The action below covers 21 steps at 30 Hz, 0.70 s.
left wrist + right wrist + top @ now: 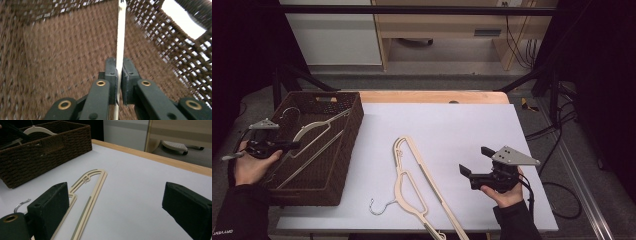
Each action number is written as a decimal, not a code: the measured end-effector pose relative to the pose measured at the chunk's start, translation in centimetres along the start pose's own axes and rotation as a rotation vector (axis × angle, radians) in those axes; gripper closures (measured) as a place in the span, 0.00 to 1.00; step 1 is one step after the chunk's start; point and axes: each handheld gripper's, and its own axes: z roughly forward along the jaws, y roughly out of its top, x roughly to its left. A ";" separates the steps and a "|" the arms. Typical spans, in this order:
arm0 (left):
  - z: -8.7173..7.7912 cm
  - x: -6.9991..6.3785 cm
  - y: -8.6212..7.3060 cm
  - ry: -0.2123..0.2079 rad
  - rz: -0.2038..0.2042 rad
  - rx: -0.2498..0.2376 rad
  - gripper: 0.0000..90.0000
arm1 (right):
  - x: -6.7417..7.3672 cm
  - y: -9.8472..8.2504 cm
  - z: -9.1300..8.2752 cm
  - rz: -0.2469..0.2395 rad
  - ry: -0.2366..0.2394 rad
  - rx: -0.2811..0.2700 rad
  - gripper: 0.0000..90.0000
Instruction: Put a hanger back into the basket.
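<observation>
Holding a cream hanger [314,131] inside the basket [346,150] at left, the left gripper [279,146] is pinching its thin flat bar between nearly closed jaws, so one hanger is going in, seemingly not let go yet. Lying on the smooth white table [472,125] mid-scene, a second hanger [412,180], flat cream plastic with a wire hook, is waiting. The right gripper [473,161] is hovering wide and empty. Basket weave is looking coarse, dark brown.
</observation>
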 end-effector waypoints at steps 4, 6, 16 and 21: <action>-1.1 0.1 -0.4 0.016 -0.065 -0.059 0.83 | 0.2 0.0 0.2 -0.007 0.004 0.003 0.08; -1.8 0.0 -0.6 0.046 -0.077 -0.072 0.79 | 0.4 0.0 0.3 -0.008 0.004 0.003 0.08; -5.6 -2.4 -1.3 0.058 -0.080 -0.222 0.73 | 0.6 0.1 0.3 -0.014 0.014 0.004 0.08; -7.4 -5.7 -0.8 0.014 -0.056 -0.366 0.59 | 0.8 0.1 0.5 -0.017 0.019 0.009 0.08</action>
